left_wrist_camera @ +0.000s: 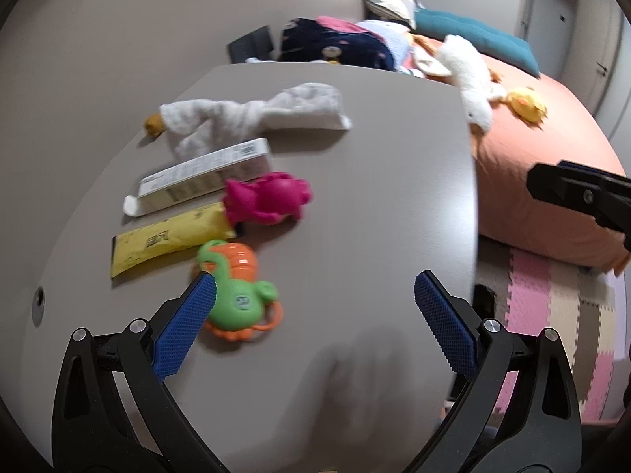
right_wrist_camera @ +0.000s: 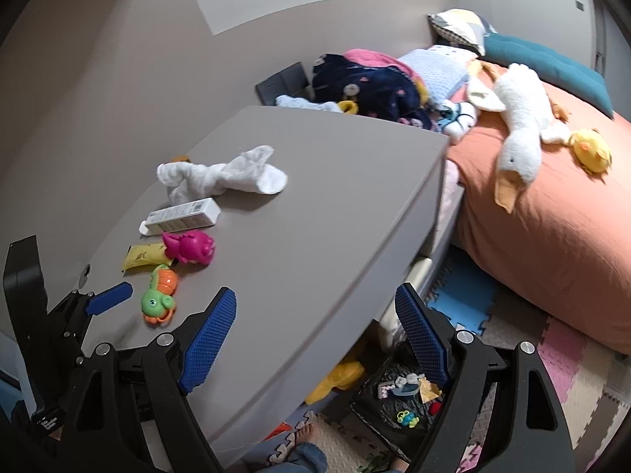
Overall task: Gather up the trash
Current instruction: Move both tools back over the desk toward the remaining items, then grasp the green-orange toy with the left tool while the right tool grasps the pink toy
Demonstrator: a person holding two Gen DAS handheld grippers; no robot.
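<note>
The left gripper (left_wrist_camera: 315,287) hangs over the grey table (left_wrist_camera: 374,197) with its fingers spread wide and nothing between them. Just by its left fingertip lies a green and orange toy (left_wrist_camera: 236,291). Farther ahead of that finger are a yellow wrapper (left_wrist_camera: 165,242) with dark print too blurred to read, a pink toy (left_wrist_camera: 268,199), and a white box (left_wrist_camera: 209,175) with small lettering and a barcode, also unreadable. Beyond them lies a white plush goose (left_wrist_camera: 252,116).

The right gripper (right_wrist_camera: 315,299) is also spread and empty, over the table's near edge. Below its right finger a dark bin (right_wrist_camera: 398,402) holds small toys and scraps.
</note>
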